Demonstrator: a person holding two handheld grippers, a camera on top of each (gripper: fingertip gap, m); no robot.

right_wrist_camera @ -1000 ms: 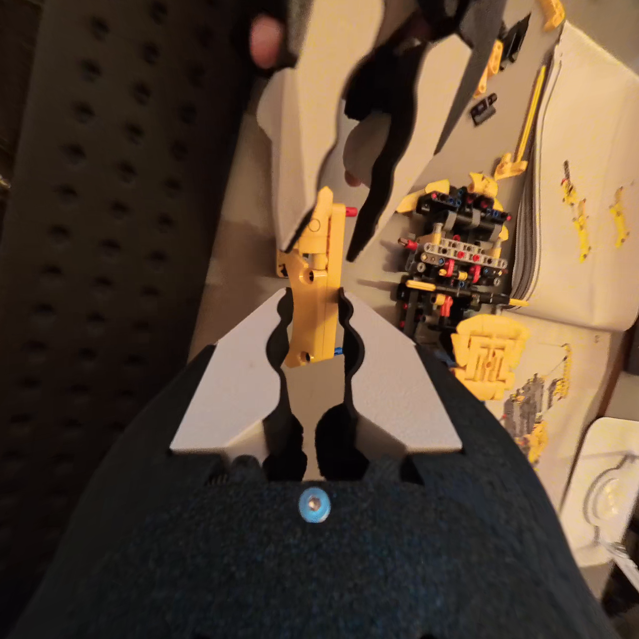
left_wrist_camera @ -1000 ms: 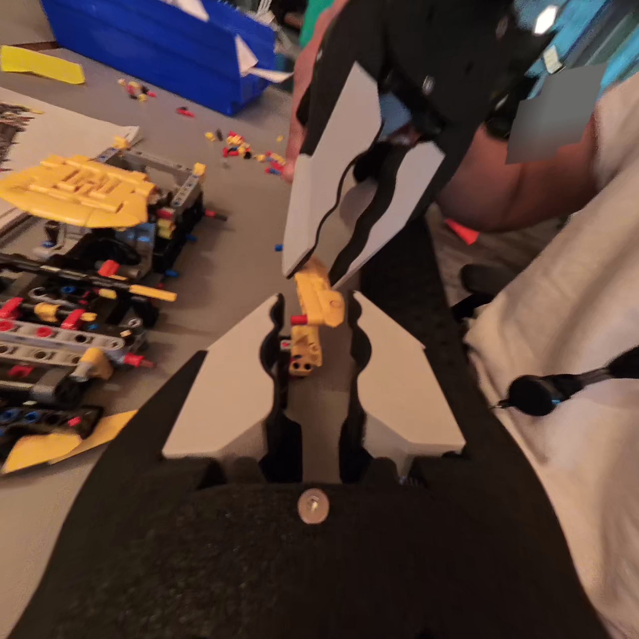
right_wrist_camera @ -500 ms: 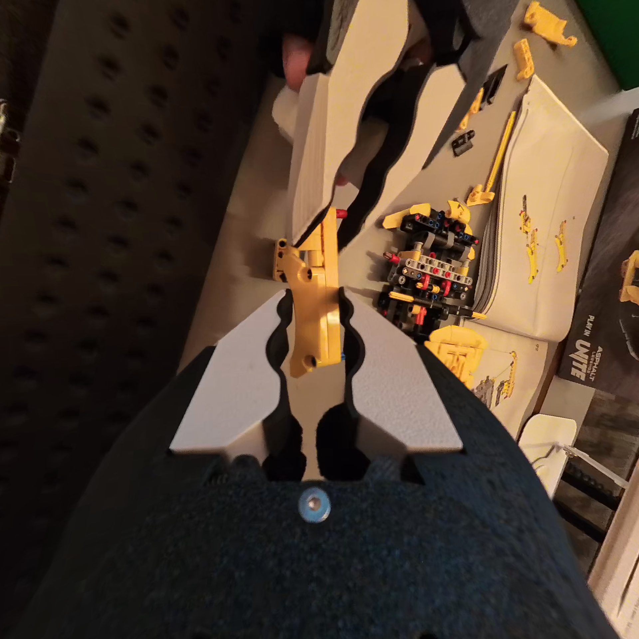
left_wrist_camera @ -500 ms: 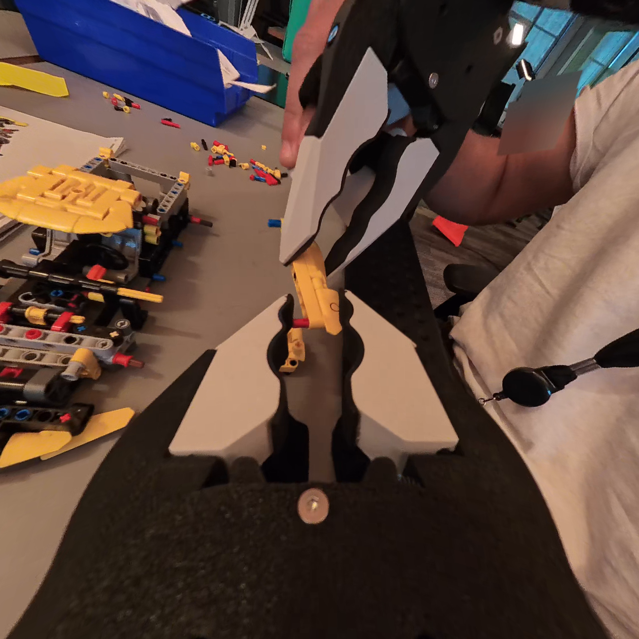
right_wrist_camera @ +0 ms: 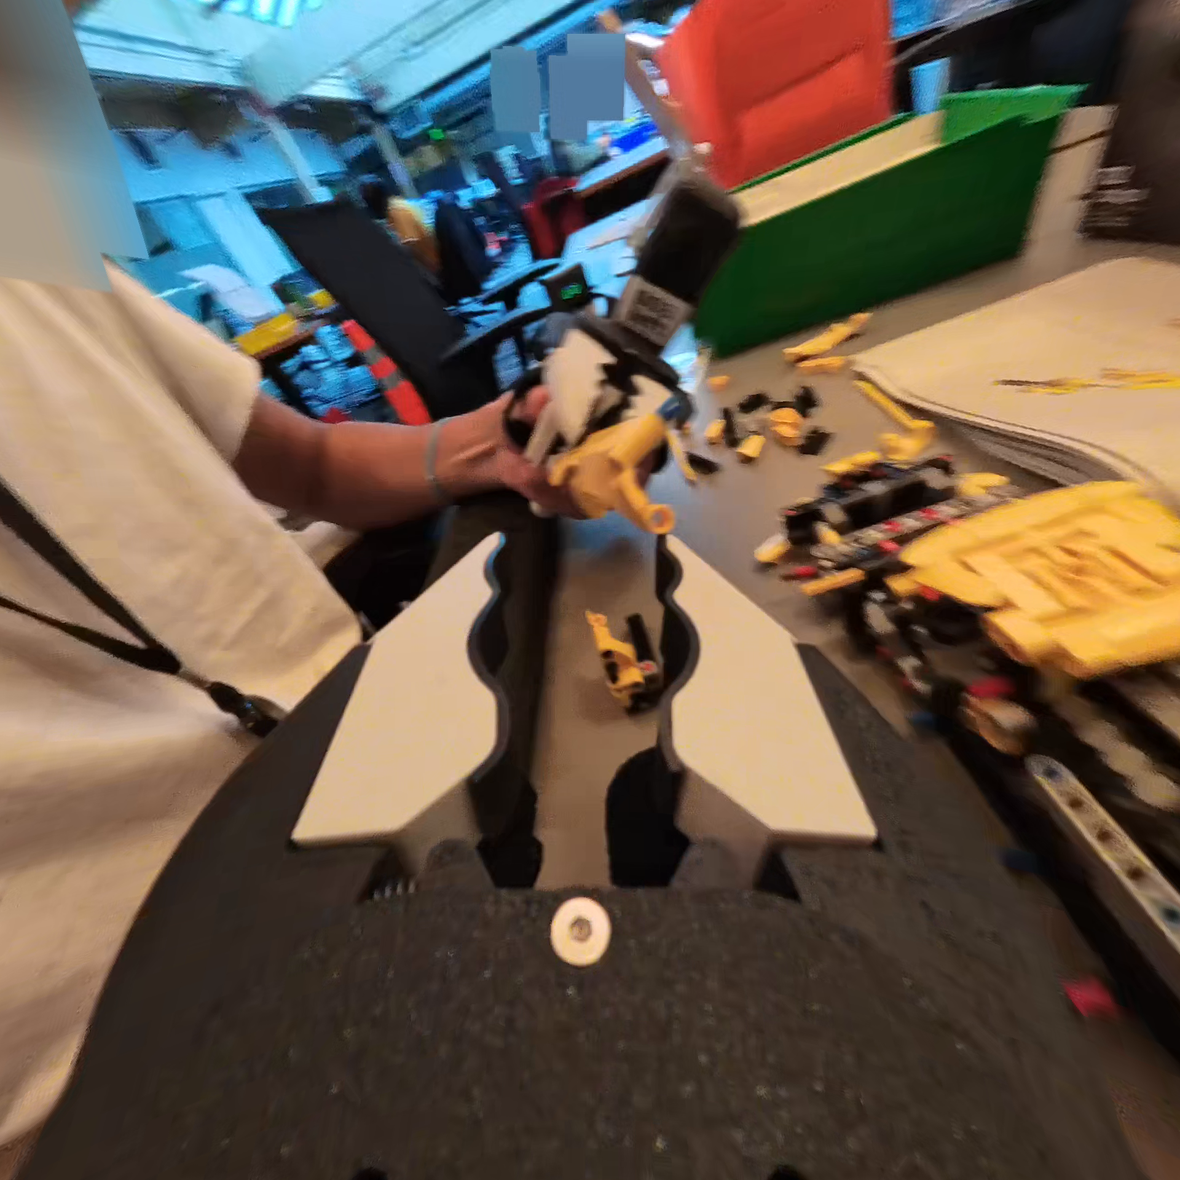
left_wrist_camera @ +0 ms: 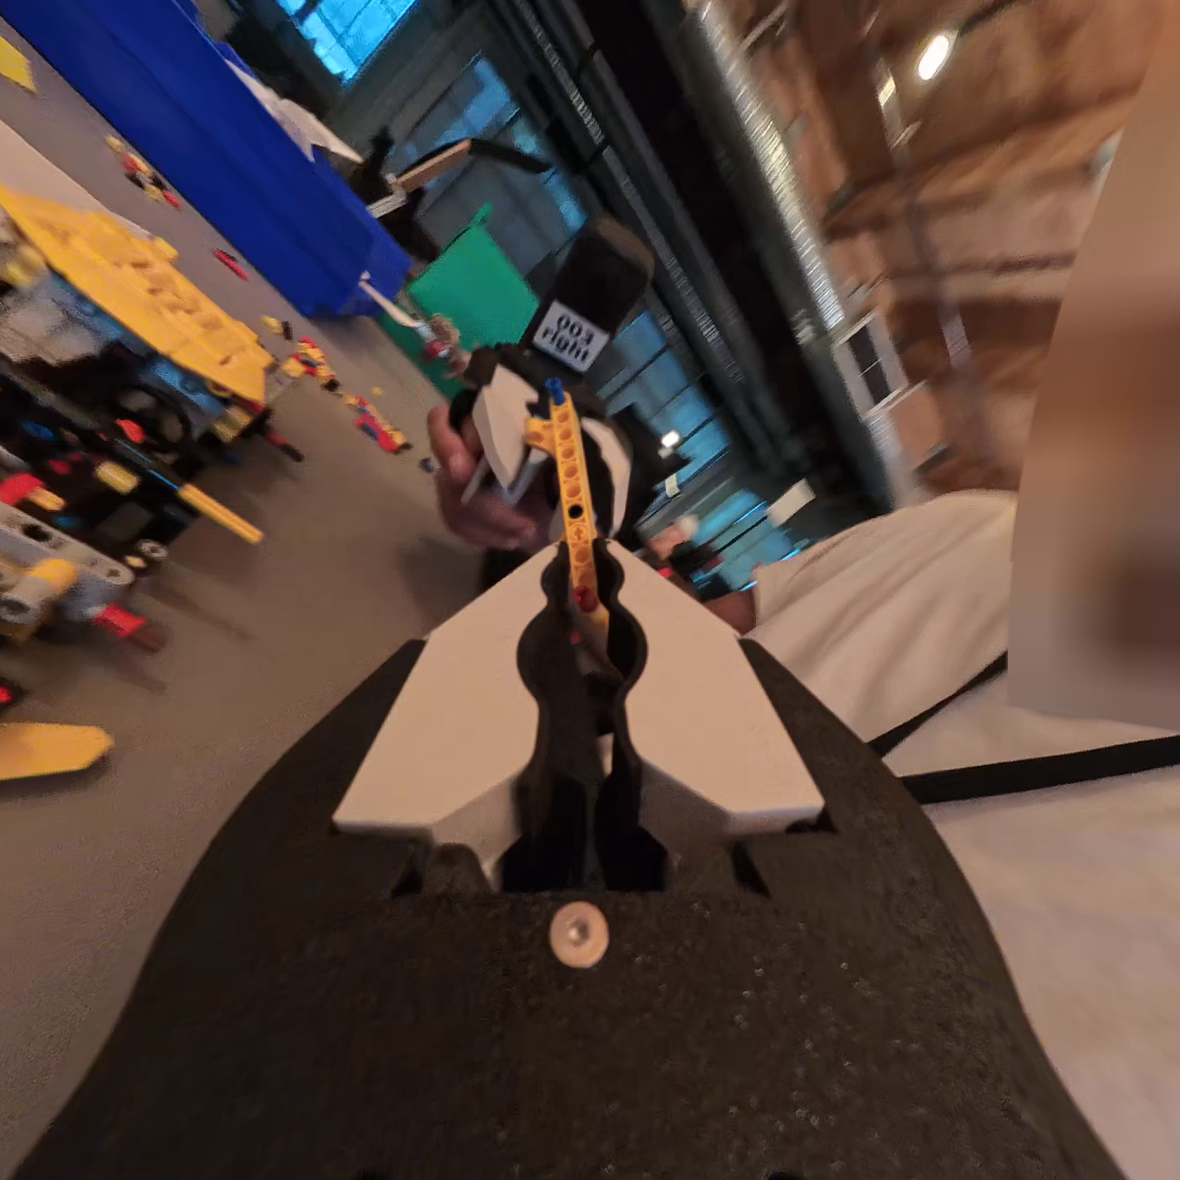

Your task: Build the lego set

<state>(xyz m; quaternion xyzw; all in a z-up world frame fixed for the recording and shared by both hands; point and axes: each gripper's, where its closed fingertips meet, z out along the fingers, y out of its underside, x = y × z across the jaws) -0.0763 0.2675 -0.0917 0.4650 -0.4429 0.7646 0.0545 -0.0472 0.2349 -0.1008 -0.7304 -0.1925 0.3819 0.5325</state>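
Mid-assembly: left gripper [left_wrist_camera: 582, 574] clamps the yellow beam sub-assembly [left_wrist_camera: 571, 485] aloft above the table [right_wrist_camera: 715, 530], right gripper [right_wrist_camera: 581, 638] gapes empty over a small loose piece [right_wrist_camera: 622, 661], likely the next pickup, needing alignment.

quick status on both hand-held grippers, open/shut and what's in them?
Left hand-held gripper: shut on the yellow lego beam assembly.
Right hand-held gripper: open, holding nothing; a small yellow-and-black lego piece lies on the table beyond it.
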